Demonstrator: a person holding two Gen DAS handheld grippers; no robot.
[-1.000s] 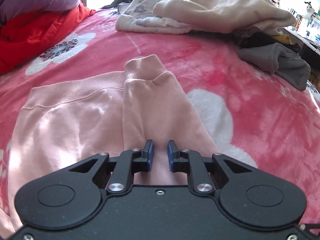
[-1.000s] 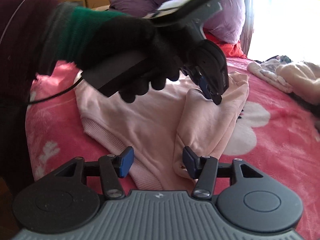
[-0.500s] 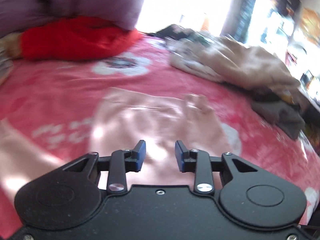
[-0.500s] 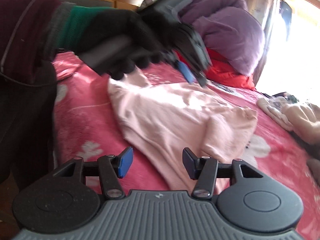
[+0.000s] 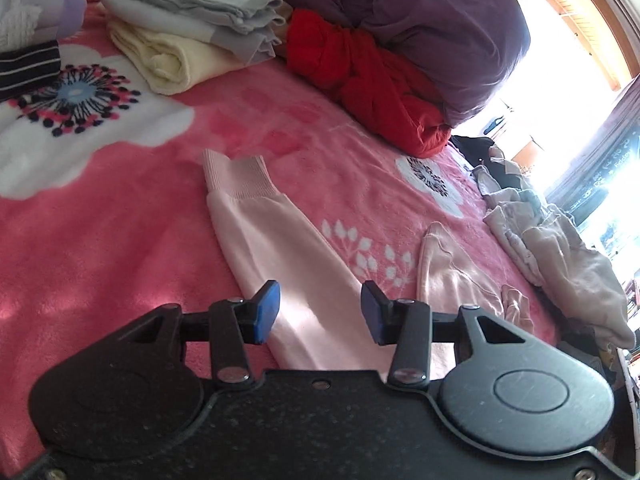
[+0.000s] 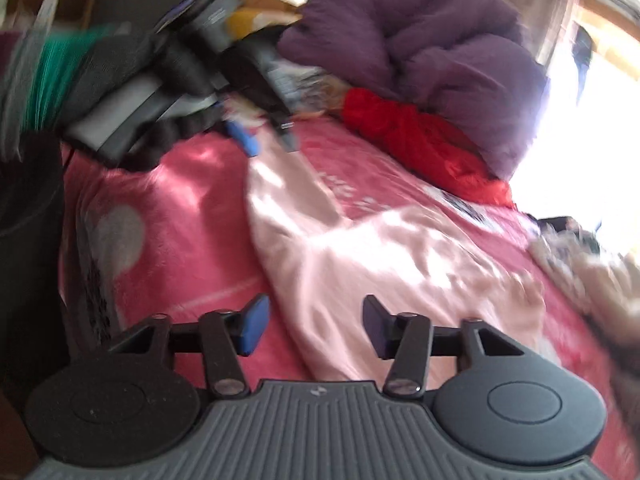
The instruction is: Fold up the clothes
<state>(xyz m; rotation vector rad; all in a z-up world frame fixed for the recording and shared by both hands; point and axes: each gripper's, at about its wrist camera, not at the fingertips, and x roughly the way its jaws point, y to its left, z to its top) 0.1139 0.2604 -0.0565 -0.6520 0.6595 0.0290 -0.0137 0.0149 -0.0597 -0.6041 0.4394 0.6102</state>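
Pink sleeve (image 5: pixel 280 264) btwn opening left gripper (image 5: pixel 320 312), ungripped.

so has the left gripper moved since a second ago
Yes. The left gripper, jaws opening and empty, has swung off the pale pink sweatshirt's body to its outstretched sleeve, toward the purple duvet.

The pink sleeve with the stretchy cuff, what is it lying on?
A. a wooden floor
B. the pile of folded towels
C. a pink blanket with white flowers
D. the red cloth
C: the pink sleeve lies stretched out flat on the pink blanket with white flowers, apart from the folded towels and the red cloth.
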